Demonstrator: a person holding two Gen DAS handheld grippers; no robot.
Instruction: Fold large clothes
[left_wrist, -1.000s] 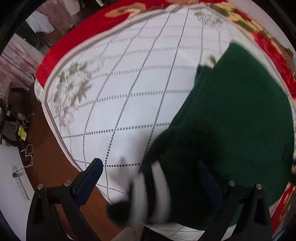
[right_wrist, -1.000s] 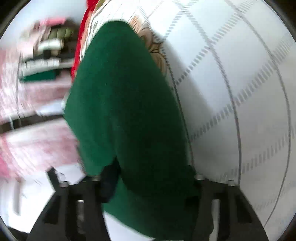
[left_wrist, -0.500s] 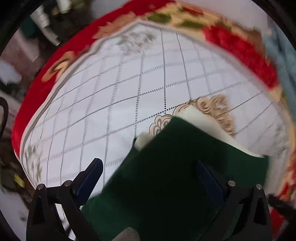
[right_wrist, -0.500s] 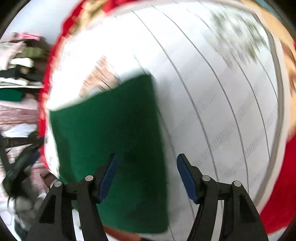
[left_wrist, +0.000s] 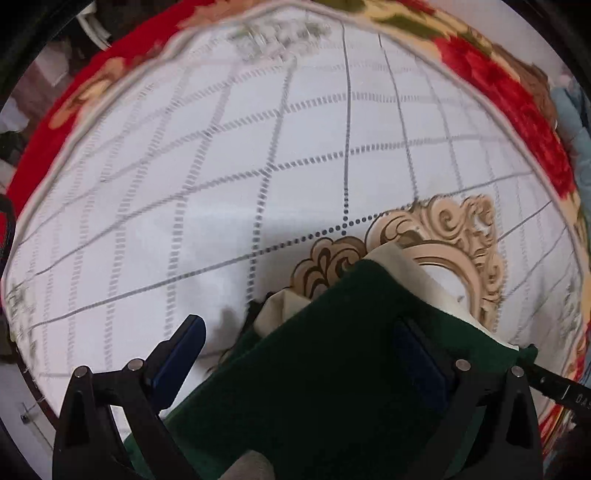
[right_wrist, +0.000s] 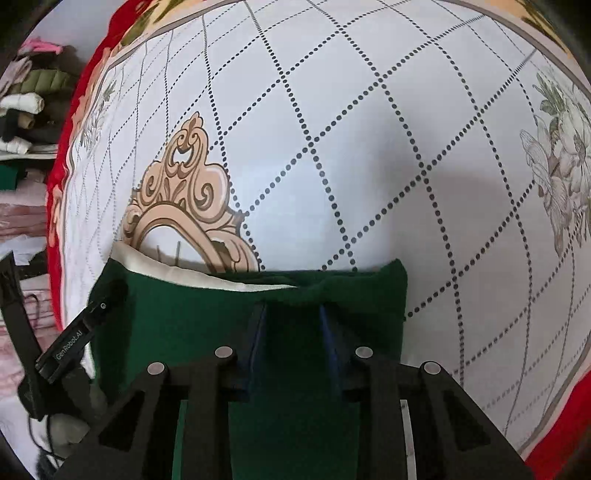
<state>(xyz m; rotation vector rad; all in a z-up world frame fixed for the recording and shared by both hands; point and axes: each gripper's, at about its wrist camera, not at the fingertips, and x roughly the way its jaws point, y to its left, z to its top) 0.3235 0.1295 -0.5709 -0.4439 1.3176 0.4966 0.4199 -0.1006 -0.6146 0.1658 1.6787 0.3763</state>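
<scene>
The left tool (left_wrist: 295, 354) is spread wide, its fingers apart over the near edge of the dark green garment (left_wrist: 332, 376), gripping nothing. The garment lies folded on the white dotted bedspread (right_wrist: 369, 155), partly covering a tan scroll print (right_wrist: 184, 192), cream lining (right_wrist: 192, 275) showing along its far edge. The right tool (right_wrist: 293, 317) is clenched on the garment's far fold.

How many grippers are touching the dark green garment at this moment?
2. The right gripper is nearly closed, pinching the dark green garment at its far edge. The left gripper is wide open; one finger rests on it.
</scene>
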